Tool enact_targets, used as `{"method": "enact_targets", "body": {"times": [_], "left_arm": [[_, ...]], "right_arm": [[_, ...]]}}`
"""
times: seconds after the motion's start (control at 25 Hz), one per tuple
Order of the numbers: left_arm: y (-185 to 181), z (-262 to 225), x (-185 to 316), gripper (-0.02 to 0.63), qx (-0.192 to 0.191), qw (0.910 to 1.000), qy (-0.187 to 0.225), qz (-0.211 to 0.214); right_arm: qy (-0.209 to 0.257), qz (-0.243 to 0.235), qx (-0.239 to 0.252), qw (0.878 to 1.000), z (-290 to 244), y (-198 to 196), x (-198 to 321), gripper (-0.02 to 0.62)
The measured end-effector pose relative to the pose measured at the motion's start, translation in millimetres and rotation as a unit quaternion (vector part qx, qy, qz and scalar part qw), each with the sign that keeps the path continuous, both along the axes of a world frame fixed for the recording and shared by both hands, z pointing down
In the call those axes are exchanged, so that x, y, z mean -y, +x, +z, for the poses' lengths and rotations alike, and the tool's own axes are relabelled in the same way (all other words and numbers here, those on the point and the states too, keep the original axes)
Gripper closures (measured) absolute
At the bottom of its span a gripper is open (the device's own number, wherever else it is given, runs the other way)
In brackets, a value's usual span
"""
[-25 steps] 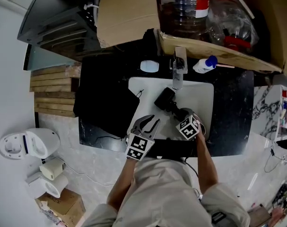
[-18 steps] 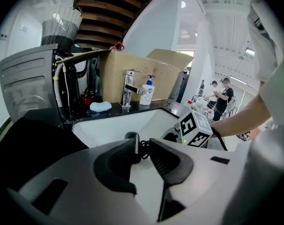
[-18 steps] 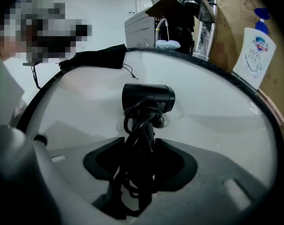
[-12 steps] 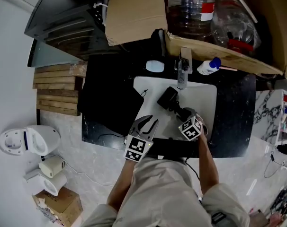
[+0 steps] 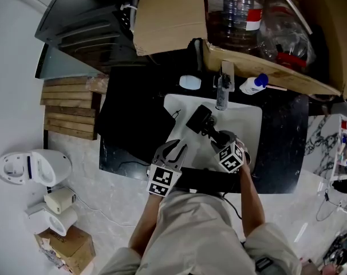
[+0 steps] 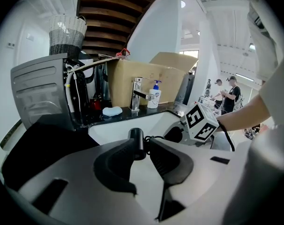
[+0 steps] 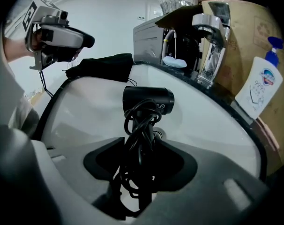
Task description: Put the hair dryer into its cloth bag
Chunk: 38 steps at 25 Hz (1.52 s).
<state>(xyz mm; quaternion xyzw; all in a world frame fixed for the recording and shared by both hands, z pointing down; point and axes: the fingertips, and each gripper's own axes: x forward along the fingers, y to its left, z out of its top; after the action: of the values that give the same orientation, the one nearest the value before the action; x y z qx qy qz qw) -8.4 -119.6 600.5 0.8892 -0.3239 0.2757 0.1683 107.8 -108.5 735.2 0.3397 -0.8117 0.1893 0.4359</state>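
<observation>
Right gripper view: right gripper (image 7: 141, 150) clamped at middling width on handle and coiled cord of hair dryer (image 7: 148, 100), held clear above white sink (image 7: 85, 111). Left gripper (image 6: 144, 149) parted narrowly, gripping nothing. Black cloth bag (image 7: 102, 65) slumped on bench (image 5: 282, 133) left of sink. Best to carry dryer across nozzle-first, keep cord bundled, and lift bag mouth open with left jaws.

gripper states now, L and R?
Left gripper: open, nothing between the jaws.
Right gripper: closed on the hair dryer, at its cord-wrapped handle.
</observation>
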Motion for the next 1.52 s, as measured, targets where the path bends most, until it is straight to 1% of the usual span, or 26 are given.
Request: {"method": "enact_targets", "body": {"times": [0.32, 0.56, 0.64, 0.76, 0.84, 1.08, 1.32, 1.4, 1.48, 1.52], "left_arm": [[-21, -2, 2, 0.515, 0.016, 0.9996, 0.008, -0.02], [-41, 4, 1, 0.515, 0.047, 0.9983, 0.014, -0.032], [-49, 8, 2, 0.514, 0.064, 0.9972, 0.017, -0.037], [-63, 14, 3, 0.491, 0.094, 0.9944, 0.021, -0.044], [-69, 19, 4, 0.491, 0.111, 0.9926, 0.025, -0.042], [-79, 39, 1, 0.48, 0.172, 0.9846, 0.027, -0.015], [-86, 55, -3, 0.476, 0.23, 0.9726, 0.033, 0.011], [-88, 57, -3, 0.498, 0.241, 0.9697, 0.036, 0.012], [-91, 58, -3, 0.562, 0.247, 0.9682, 0.036, 0.009], [-92, 59, -3, 0.572, 0.251, 0.9673, 0.035, 0.009]], "right_arm": [[0.009, -0.014, 0.007, 1.0, -20, -11, -6, 0.388], [0.02, -0.024, 0.012, 0.999, -36, -20, -7, 0.388], [0.025, -0.026, 0.012, 0.999, -43, -23, -8, 0.388], [0.032, -0.031, 0.014, 0.999, -52, -28, -9, 0.388], [0.036, -0.034, 0.015, 0.999, -57, -31, -10, 0.388], [0.039, -0.04, 0.017, 0.998, -63, -39, -13, 0.389], [0.038, -0.036, 0.017, 0.998, -63, -43, -15, 0.39], [0.039, -0.035, 0.017, 0.998, -64, -43, -15, 0.39], [0.039, -0.034, 0.016, 0.999, -64, -43, -15, 0.389], [0.039, -0.033, 0.016, 0.999, -64, -43, -16, 0.389]]}}
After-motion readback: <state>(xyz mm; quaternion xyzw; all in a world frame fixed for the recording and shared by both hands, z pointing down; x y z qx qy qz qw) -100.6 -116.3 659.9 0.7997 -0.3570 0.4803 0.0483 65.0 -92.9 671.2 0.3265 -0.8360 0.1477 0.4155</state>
